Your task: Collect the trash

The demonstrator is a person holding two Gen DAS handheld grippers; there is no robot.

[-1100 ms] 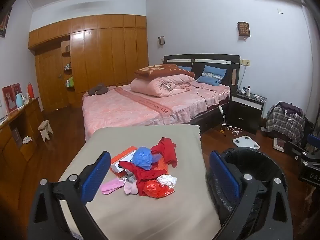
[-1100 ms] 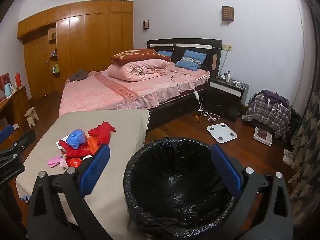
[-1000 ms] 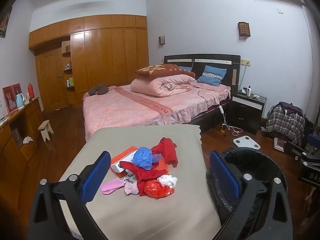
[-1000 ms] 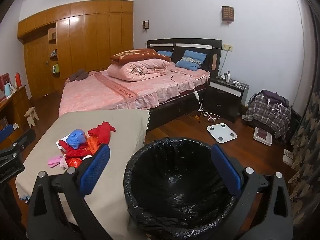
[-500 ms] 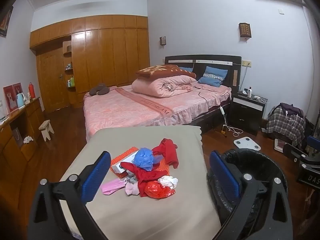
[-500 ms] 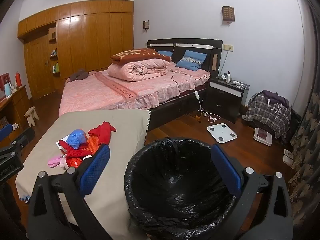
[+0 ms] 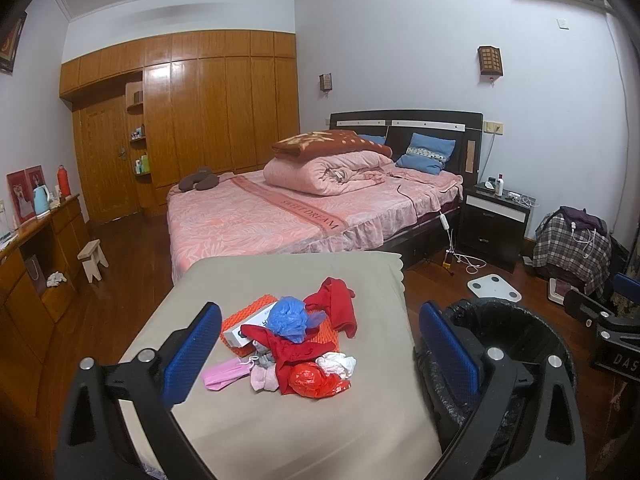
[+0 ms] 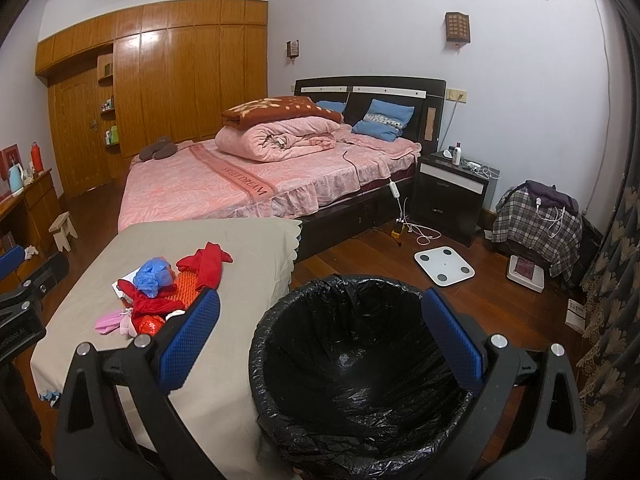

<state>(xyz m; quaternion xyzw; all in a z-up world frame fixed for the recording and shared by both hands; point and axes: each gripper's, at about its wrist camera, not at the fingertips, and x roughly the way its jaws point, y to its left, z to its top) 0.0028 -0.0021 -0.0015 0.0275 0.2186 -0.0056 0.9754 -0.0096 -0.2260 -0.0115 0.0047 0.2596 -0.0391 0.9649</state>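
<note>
two grippers are in view, and almost nothing separates this moment from the views of about a second ago: the left gripper hangs above the near end of the cloth-covered surface with its jaws wide and nothing between them, framing the trash pile exactly as before. the right gripper is likewise unchanged in aim, jaws wide and empty, positioned over the bin with its black liner. the only detectable difference is a very slight drift of both views; no item in the pile has shifted. judgement: the task has not started, and both tools are in a ready pose. the pile sits mid-surface, well apart from the bin, which stands on the floor just beside the surface's right edge. visible items include a blue plastic bag, red cloth, an orange mat, a white box, a pink mask, white crumpled tissue and a red foil wrapper. the liner shows no trash inside. the likely first step is a descent of the left gripper onto the nearest item.
</note>
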